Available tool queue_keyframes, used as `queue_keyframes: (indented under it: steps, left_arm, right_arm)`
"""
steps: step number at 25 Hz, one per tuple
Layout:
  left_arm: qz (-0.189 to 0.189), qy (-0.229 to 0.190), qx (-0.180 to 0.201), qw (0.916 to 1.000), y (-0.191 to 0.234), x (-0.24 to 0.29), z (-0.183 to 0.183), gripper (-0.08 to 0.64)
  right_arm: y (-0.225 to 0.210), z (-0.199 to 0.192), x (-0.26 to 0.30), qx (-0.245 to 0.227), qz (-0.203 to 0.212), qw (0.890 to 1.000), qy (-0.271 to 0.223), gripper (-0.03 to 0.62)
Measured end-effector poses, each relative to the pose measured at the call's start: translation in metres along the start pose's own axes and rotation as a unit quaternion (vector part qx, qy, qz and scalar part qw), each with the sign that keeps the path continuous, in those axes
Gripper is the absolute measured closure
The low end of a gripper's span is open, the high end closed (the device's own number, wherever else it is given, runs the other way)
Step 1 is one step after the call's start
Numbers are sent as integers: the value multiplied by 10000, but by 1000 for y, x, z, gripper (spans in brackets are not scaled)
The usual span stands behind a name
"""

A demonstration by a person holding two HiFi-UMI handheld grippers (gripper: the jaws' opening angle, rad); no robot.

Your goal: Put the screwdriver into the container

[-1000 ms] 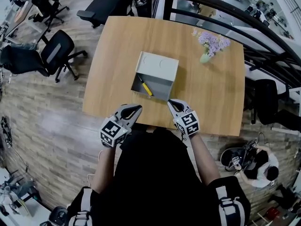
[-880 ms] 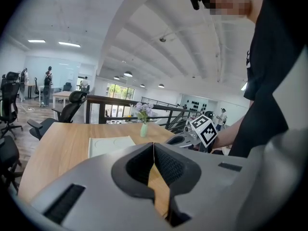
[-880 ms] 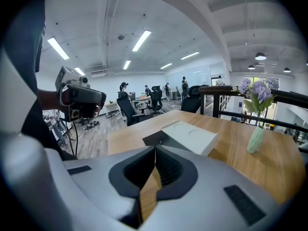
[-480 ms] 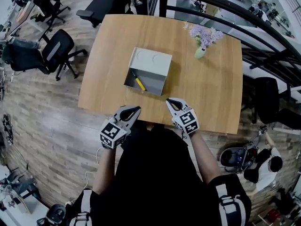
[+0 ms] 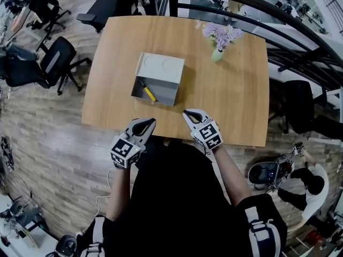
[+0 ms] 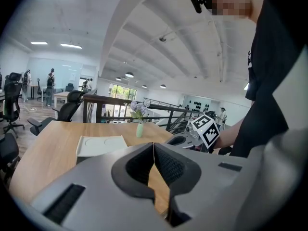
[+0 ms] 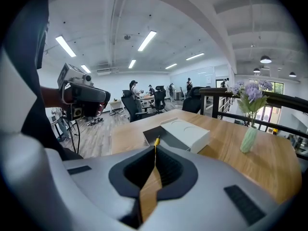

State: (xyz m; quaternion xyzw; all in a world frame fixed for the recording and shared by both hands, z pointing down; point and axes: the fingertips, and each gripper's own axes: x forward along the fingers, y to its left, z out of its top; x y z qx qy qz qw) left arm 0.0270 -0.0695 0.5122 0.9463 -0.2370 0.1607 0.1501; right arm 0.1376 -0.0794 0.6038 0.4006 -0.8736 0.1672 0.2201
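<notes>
A yellow-handled screwdriver [image 5: 147,92] lies inside the open grey container [image 5: 153,96] on the wooden table [image 5: 225,90]; the container's white lid [image 5: 162,67] stands tipped back behind it. In the right gripper view the screwdriver [image 7: 156,141] shows just past the jaw tips, in the container [image 7: 153,133]. My left gripper [image 5: 150,121] hovers at the table's near edge, shut and empty. My right gripper [image 5: 187,113] is beside it, shut with nothing held. Both sit short of the container.
A pale green vase of purple flowers [image 5: 218,39] stands at the table's far right. Office chairs [image 5: 51,63] stand on the floor to the left, a dark railing [image 5: 300,47] runs behind and right. A person [image 5: 310,183] is crouched at lower right.
The table, container and vase have slid leftwards and slightly up in the head view as the head turned. Both grippers stay shut near the table's front edge.
</notes>
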Motion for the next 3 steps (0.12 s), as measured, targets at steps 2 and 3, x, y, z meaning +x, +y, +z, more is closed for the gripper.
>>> queue_keyframes:
  steps: [2,3]
  left_arm:
    - [-32,-8,5,10000,-5,6,1,537]
    - [-47,-10,7,10000,-7,9,1,537]
  right_arm:
    - [-6,-1,-5,-20,-48,10000,-13,566]
    - [-9,-2,-8,-27,-71,10000,-20,566]
